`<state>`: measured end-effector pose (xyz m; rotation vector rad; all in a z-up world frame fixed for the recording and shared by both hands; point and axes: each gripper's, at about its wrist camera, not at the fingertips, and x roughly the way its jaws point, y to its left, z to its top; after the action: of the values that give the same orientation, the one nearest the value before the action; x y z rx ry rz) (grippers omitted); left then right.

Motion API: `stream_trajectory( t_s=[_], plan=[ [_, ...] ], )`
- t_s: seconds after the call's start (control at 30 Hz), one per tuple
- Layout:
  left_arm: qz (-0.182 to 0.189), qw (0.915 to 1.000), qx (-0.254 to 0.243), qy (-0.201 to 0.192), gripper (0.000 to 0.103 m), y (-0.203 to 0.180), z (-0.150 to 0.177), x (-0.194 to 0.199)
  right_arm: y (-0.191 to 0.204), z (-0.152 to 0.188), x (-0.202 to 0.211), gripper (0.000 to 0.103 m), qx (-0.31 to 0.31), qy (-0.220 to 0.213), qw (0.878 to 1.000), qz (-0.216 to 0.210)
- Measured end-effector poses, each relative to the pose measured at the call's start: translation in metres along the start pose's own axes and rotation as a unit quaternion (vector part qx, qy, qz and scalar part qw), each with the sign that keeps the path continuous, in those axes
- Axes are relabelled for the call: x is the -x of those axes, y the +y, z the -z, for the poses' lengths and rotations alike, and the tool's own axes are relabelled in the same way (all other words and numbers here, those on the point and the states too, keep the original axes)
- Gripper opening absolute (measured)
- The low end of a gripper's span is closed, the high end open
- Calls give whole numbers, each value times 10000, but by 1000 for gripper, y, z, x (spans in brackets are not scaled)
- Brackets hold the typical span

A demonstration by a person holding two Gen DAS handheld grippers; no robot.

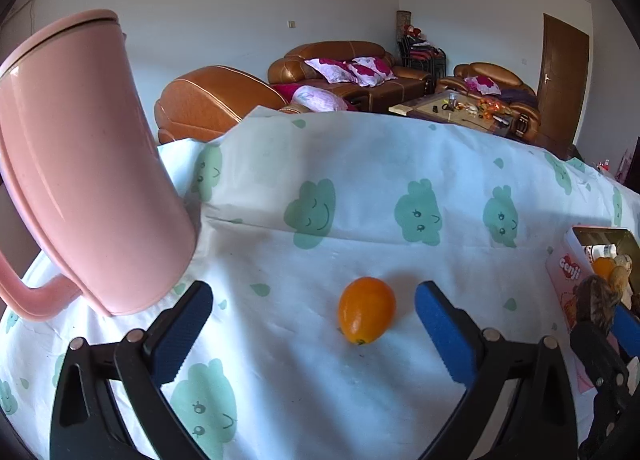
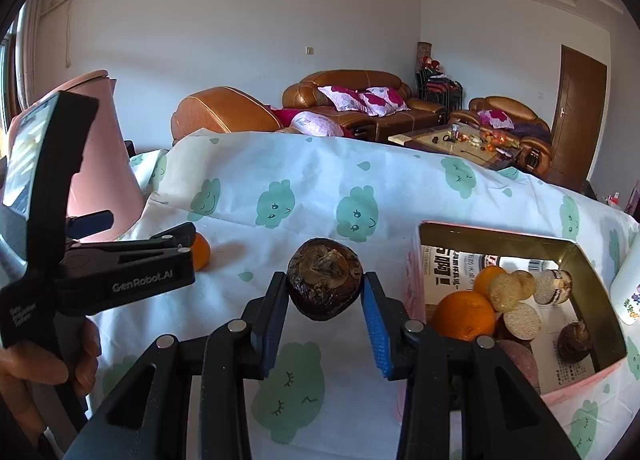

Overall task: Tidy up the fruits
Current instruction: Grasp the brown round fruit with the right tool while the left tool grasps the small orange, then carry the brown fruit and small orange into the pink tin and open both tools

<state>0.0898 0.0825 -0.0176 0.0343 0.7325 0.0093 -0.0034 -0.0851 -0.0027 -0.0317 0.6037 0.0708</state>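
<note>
Left gripper point(image 2: 176, 238) side: "GenRobot.AI" in pale letters on the black body; smaller lines of print lower on its handle are too small to read.
Box point(image 1: 570, 272) outer wall: red rounded lettering that looks like "genji", seen in the left wrist view.
Box point(image 2: 496, 238) inside wall: large black Chinese characters on a white label, with a row of small digits beside them, too distorted to read.
Box floor: fine black print at the near corner, unreadable.
Bottle point(image 2: 630, 284) at the right edge: coloured characters on white, cut off and not legible.
</note>
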Motion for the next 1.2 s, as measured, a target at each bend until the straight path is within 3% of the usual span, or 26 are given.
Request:
stream_trajectory(
  t_s=[0.1, 0.2, 0.33, 0.47, 0.5, 0.63, 0.7, 0.83, 1.07, 1.2],
  plan=[
    [71, 9998, -102, 148, 87, -10, 1, -9, -3, 7, 15, 40, 139, -112, 9998, -16],
    [43, 9987, -348, 378, 79, -22, 3, -19, -3, 10, 21, 40, 201, -160, 9997, -38],
    [97, 9976, -467, 497, 77, -30, 4, -23, -5, 11, 19, 40, 186, -92, 9997, -90],
    [208, 9952, -562, 780, 59, -35, 4, -33, -7, 11, 16, 40, 115, -14, 9998, -150],
    [301, 9951, -525, 780, 54, -35, 4, -33, -7, 11, 15, 40, 113, 7, 9998, -157],
    [408, 9947, -524, 788, 50, -36, 4, -32, -6, 12, 13, 40, 130, 31, 9998, -171],
    [475, 9943, -551, 776, 37, -37, 4, -30, -6, 12, 14, 40, 135, 19, 9998, -158],
    [467, 9948, -531, 729, 36, -36, 5, -28, -6, 13, 15, 40, 113, -18, 9998, -134],
    [139, 9996, -211, 101, 36, -21, 5, -3, -5, 12, 21, 40, 133, -193, 9997, -90],
    [41, 9999, -84, -62, 36, -14, 8, 4, 0, 13, 26, 40, 270, -358, 9990, -56]
  ],
)
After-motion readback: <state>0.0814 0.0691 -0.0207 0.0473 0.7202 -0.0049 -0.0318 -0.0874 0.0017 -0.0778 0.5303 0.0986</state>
